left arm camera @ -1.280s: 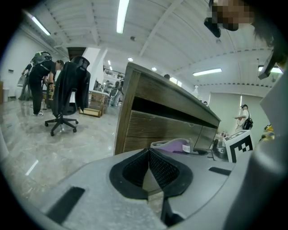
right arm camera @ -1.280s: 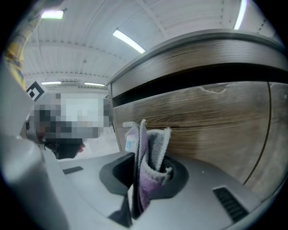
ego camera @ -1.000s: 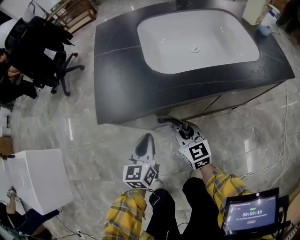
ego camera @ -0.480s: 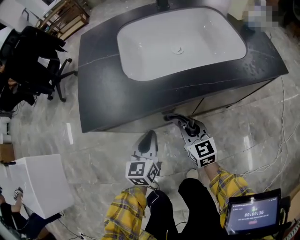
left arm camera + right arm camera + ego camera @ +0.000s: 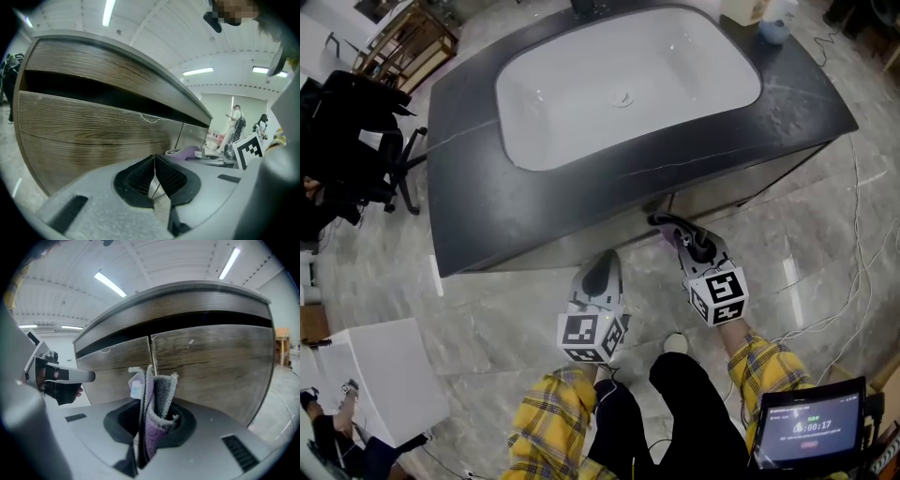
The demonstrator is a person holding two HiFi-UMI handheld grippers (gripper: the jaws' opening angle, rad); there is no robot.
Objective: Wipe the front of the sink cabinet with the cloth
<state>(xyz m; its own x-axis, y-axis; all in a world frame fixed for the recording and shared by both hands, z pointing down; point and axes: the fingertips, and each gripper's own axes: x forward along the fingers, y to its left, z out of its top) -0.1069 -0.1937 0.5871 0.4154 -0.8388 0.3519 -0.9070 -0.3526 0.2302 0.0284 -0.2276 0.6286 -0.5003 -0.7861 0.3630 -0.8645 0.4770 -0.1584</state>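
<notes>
Now right gripper (image 5: 149, 420) jaws clamped on folded purple-grey cloth (image 5: 157, 401), brown wood-grain cabinet front (image 5: 215, 362) at twelve o'clock, left gripper (image 5: 155, 173) jaws together.

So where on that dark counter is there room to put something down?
The left end of the countertop, between the basin and the left edge, is bare; so is the front strip between basin and front edge. The back right corner holds containers. Below the front edge it's crowded: the left tool, the right tool with its cloth, and the person's legs.
</notes>
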